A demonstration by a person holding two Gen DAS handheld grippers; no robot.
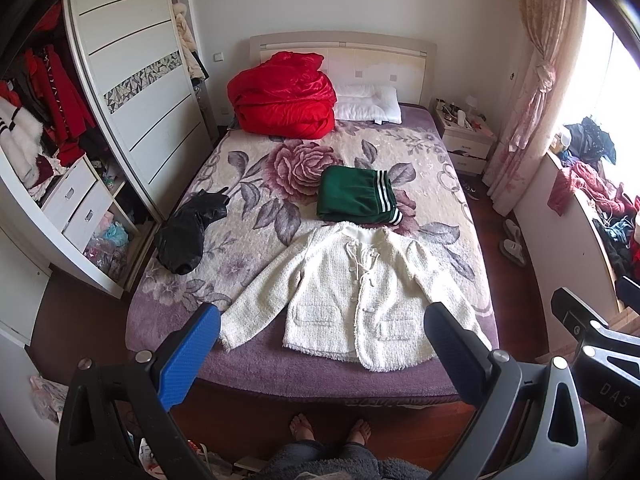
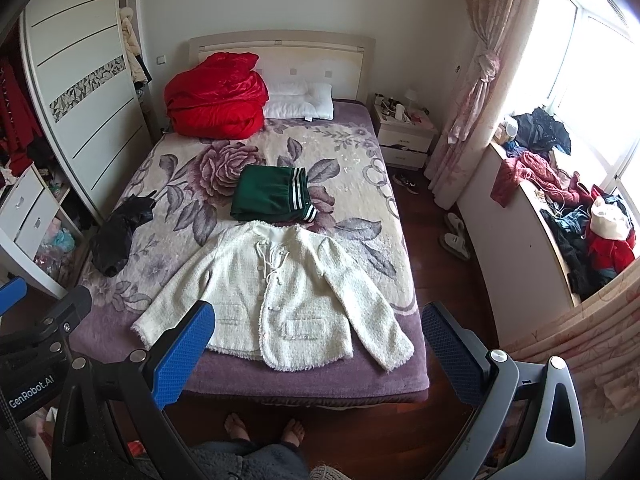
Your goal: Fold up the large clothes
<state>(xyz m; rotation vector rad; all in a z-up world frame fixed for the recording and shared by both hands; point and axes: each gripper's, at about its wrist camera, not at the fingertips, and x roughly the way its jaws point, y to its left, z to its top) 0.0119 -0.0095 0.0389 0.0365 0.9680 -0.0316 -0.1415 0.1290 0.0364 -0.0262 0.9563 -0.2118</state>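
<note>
Lying flat and unfolded at the foot of the bed point(image 1: 248, 364), the cream jacket point(image 1: 352, 292) faces front-up, collar toward the headboard, hem at the near edge, sleeves angled out and down to both sides. A folded green garment point(image 1: 356, 196) sits just beyond its collar. Left hand-held gripper point(image 1: 320, 336) and right hand-held gripper point(image 2: 316, 334) hover above the bed's near edge, jaws wide apart, holding nothing.

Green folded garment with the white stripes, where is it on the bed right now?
The green folded garment lies mid-bed on the floral blanket, just beyond the collar of the spread white jacket, right of the black garment.
</note>
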